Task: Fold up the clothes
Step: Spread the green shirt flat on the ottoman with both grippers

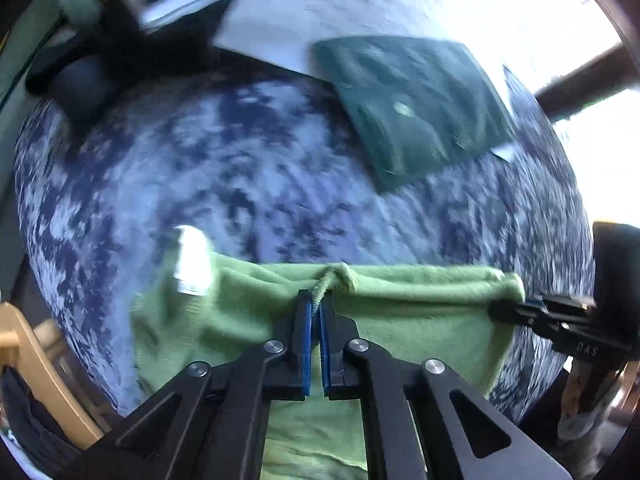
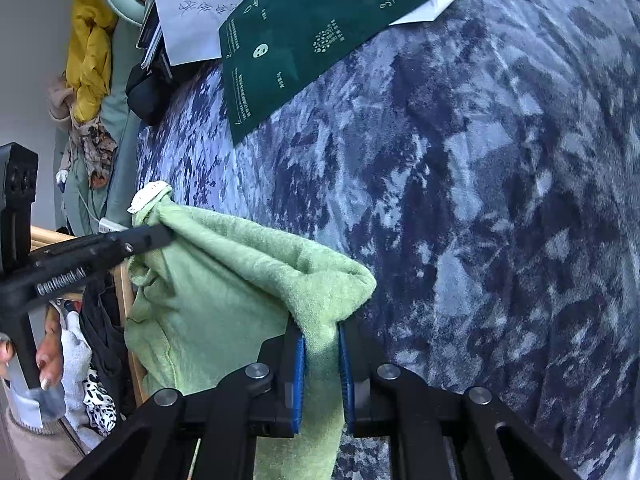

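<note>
A light green terry cloth [image 1: 400,312] with a white label [image 1: 192,264] hangs between both grippers, lifted above a blue-and-white mottled table cover [image 1: 240,168]. My left gripper [image 1: 317,304] is shut on the cloth's upper edge. My right gripper [image 1: 500,306] enters from the right and holds the cloth's corner. In the right wrist view my right gripper [image 2: 322,344] is shut on a bunched fold of the cloth [image 2: 224,280], and my left gripper [image 2: 160,236] grips the far corner near the label [image 2: 150,196].
A dark green printed sheet [image 2: 304,32] and white papers [image 2: 188,4] lie at the far side of the table cover [image 2: 480,200]. A wooden chair [image 1: 32,360] stands at the left. Yellow and patterned clothes [image 2: 88,60] hang by the wall.
</note>
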Demonstrator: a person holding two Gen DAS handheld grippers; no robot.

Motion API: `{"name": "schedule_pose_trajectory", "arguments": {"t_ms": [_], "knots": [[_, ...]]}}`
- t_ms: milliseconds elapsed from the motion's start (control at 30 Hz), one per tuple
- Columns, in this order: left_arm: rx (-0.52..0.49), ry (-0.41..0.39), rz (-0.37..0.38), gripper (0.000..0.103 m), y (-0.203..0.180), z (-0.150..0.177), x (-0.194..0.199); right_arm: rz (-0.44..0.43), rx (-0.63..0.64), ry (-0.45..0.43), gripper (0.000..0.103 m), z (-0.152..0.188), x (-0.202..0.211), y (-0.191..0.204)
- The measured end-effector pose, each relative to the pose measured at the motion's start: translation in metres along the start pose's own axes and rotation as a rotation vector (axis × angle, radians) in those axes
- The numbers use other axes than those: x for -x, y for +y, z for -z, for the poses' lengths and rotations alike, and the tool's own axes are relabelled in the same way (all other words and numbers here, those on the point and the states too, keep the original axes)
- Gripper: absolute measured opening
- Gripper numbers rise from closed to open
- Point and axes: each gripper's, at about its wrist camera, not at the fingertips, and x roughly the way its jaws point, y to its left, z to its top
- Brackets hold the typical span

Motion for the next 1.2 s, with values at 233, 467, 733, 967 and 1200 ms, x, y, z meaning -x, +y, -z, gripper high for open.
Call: {"name": "schedule_pose_trajectory", "arguments": {"t_ms": [233, 467, 733, 967, 1200], "knots": [[0.051, -0.064, 0.015, 0.048, 0.013, 0.025, 0.013, -0.022, 0.020, -0.018, 0.036, 0.002, 0.001, 0.006], [0.115, -0.119, -0.061, 0.066, 0.012, 0.119, 0.059, -0.037, 0.013, -0.058, 0.042, 0.011, 0.026, 0.004], [0.181, -0.070, -0.021, 0.065, 0.019, 0.174, 0.049, -0.086, 0.054, 0.076, 0.042, 0.057, 0.019, 0.017], [0.138, -0.070, 0.028, 0.060, 0.006, 0.173, 0.032, -0.073, 0.068, 0.113, 0.042, 0.076, 0.008, 0.019], [0.173, 0.008, 0.040, 0.010, 0.009, 0.180, 0.017, -0.066, 0.048, 0.125, 0.042, 0.085, 0.004, 0.008]]}}
